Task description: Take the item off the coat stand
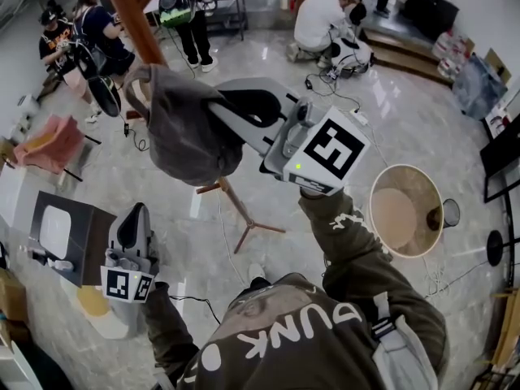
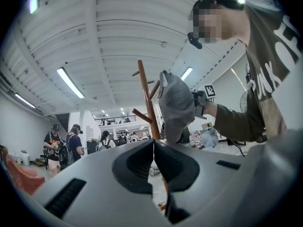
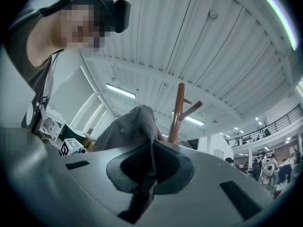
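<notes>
Soft, light cap (image 1: 187, 136) (floppy cloth), upper centre, clenched at its edge by right gripper (image 1: 223, 108); left gripper (image 1: 134, 211) closed, empty.

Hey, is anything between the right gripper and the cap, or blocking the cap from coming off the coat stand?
No. The right gripper is shut on the grey cap. Only the coat stand and its upper pegs sit close beside the cap; whether it is free of them is unclear.
</notes>
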Demonstrator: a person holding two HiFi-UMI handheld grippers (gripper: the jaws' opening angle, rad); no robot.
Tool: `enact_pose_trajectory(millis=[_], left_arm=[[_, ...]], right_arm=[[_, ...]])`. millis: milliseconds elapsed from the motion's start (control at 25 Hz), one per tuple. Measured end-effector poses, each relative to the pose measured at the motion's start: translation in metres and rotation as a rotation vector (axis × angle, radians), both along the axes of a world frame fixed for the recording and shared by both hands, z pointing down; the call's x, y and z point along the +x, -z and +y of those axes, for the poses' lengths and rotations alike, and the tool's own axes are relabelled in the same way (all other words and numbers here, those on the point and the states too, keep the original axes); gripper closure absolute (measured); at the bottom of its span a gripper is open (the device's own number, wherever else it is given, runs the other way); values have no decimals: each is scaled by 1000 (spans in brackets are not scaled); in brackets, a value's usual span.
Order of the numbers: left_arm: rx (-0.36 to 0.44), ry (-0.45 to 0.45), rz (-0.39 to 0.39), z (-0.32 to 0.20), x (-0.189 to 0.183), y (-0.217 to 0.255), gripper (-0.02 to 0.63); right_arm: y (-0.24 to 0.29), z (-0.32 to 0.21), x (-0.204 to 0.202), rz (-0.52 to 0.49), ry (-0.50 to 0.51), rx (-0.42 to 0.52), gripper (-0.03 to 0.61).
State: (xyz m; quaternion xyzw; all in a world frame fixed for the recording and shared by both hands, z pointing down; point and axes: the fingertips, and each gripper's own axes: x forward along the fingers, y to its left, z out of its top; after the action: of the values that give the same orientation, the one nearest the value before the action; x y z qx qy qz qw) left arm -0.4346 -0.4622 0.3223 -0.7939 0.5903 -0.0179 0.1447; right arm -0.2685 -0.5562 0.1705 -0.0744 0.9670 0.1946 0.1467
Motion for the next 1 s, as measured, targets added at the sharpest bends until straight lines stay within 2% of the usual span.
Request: enact_pose_trajectory(millis=[240,720,1000], left_arm=[[7,4,-10,23,17,3,609],[-38,26,-17,97,63,-12,609],[-33,16,-16,127,75,-5,609]], right_arm=[[-11,26,16,-1,14,-16,565],[-85,65,51,48,-2,-139,565],[-106,91,62,56,-7,-181,565]])
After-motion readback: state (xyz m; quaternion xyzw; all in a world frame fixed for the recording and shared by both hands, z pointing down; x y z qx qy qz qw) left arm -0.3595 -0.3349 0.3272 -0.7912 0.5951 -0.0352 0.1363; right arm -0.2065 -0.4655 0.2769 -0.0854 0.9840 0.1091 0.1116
